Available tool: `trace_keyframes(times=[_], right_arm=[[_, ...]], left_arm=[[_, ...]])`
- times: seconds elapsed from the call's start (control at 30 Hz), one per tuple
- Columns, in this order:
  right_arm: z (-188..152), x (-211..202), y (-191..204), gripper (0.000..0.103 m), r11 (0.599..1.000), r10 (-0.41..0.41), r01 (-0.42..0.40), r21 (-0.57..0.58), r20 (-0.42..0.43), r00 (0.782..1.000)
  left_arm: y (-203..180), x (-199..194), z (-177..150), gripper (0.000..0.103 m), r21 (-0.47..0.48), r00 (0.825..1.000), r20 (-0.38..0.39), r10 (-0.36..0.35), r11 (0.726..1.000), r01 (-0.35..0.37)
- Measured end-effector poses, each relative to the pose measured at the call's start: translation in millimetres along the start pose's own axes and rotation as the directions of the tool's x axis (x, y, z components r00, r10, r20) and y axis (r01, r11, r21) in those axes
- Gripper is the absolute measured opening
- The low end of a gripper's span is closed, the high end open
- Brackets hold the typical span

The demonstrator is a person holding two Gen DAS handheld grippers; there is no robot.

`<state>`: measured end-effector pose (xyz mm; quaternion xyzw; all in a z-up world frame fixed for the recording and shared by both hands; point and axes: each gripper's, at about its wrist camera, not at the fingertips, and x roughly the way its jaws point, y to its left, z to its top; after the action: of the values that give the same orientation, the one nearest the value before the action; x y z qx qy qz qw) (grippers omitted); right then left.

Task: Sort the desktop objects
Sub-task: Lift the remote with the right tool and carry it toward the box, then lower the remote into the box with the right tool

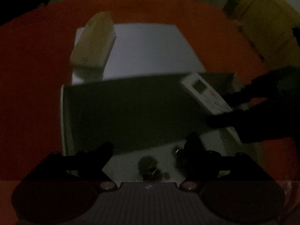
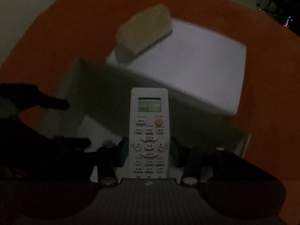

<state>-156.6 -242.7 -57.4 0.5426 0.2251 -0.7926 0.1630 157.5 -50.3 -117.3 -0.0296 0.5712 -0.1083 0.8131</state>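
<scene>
The scene is very dark. My right gripper (image 2: 149, 146) is shut on a white air-conditioner remote (image 2: 149, 129) and holds it over a dark open box (image 2: 105, 97). In the left wrist view the remote (image 1: 204, 91) and the right gripper (image 1: 230, 106) come in from the right above that box (image 1: 131, 110). My left gripper (image 1: 150, 146) is open and empty just in front of the box, above small dark objects (image 1: 150, 166) on a pale surface. A tan oblong block (image 1: 93, 41) lies on a white box (image 1: 150, 50) behind; it also shows in the right wrist view (image 2: 144, 30).
An orange cloth (image 1: 33, 65) covers the table under the boxes. The white box (image 2: 196, 65) sits behind the dark box. A yellowish cabinet (image 1: 270, 24) stands at the far right. Dark floor lies beyond the table edge.
</scene>
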Motion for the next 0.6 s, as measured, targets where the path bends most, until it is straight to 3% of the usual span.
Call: trace_keyframes(times=[0.27,0.6], right_arm=[[-29.6,55.1,19.8,0.049,0.997,-0.052,0.042,-0.066,-0.147,0.988],[-40.3,87.3,31.0,0.049,0.989,-0.109,0.087,-0.122,-0.184,0.977]], left_arm=[[7.8,24.1,-27.7,0.082,-0.018,0.996,-0.082,0.014,1.000,-0.015],[-5.1,30.8,-37.5,0.083,0.086,0.996,-0.068,0.049,0.995,-0.043]])
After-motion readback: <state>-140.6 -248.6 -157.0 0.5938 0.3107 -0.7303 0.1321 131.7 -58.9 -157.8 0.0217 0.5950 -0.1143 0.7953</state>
